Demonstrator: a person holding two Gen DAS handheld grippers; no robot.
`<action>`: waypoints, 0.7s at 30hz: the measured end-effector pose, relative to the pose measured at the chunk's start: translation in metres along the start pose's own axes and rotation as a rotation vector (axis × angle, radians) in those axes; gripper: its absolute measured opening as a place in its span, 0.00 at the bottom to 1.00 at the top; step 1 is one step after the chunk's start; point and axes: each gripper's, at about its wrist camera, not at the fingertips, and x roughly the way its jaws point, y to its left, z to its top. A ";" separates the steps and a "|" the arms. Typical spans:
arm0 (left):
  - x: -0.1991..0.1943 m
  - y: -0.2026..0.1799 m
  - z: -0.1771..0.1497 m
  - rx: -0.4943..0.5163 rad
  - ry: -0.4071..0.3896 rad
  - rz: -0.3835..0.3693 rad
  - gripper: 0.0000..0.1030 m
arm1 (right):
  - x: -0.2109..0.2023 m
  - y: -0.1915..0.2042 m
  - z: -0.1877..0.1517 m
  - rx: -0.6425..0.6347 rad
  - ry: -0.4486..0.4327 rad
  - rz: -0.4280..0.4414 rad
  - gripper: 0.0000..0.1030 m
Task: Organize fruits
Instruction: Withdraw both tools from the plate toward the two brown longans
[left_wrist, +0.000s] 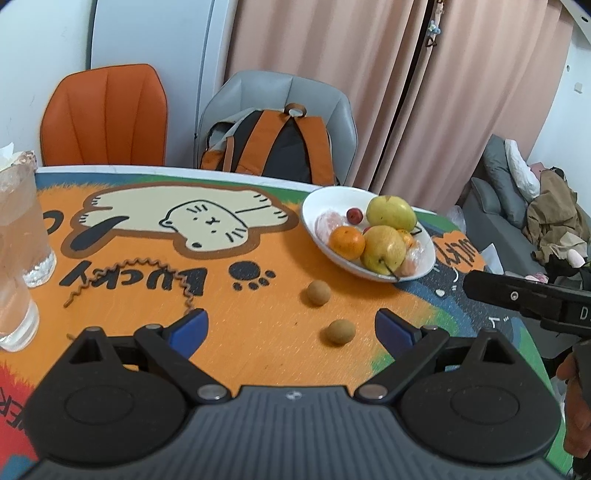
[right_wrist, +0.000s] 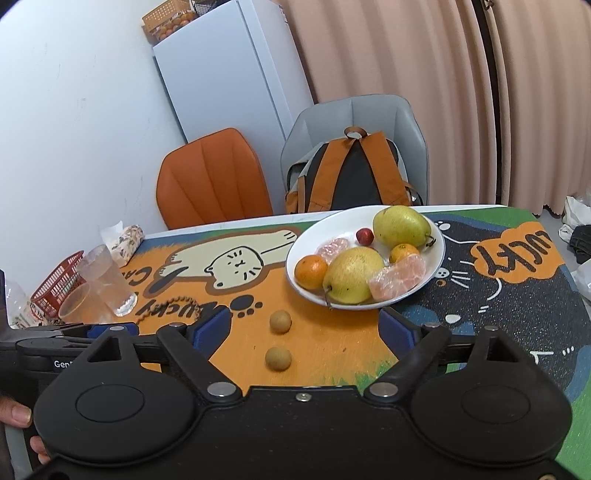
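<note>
A white plate on the cartoon-cat table mat holds two yellow pears, oranges, a small red fruit and wrapped peeled segments. Two small brown round fruits lie loose on the mat in front of the plate: the far one and the near one. My left gripper is open above the mat, nothing between its blue pads. My right gripper is open too, with the loose fruits just ahead.
Two clear glasses, a red basket and a tissue pack stand at the mat's left. A beaded string lies on the mat. Behind the table are an orange chair and a grey chair with a backpack.
</note>
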 end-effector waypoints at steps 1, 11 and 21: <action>0.000 0.002 -0.001 -0.001 0.001 0.002 0.93 | 0.000 0.001 -0.001 -0.004 0.005 0.001 0.86; 0.003 0.022 -0.012 0.001 0.029 0.012 0.93 | 0.009 0.007 -0.016 -0.001 0.037 0.030 0.90; 0.010 0.039 -0.023 -0.015 0.035 0.015 0.93 | 0.031 0.014 -0.028 -0.014 0.058 0.016 1.00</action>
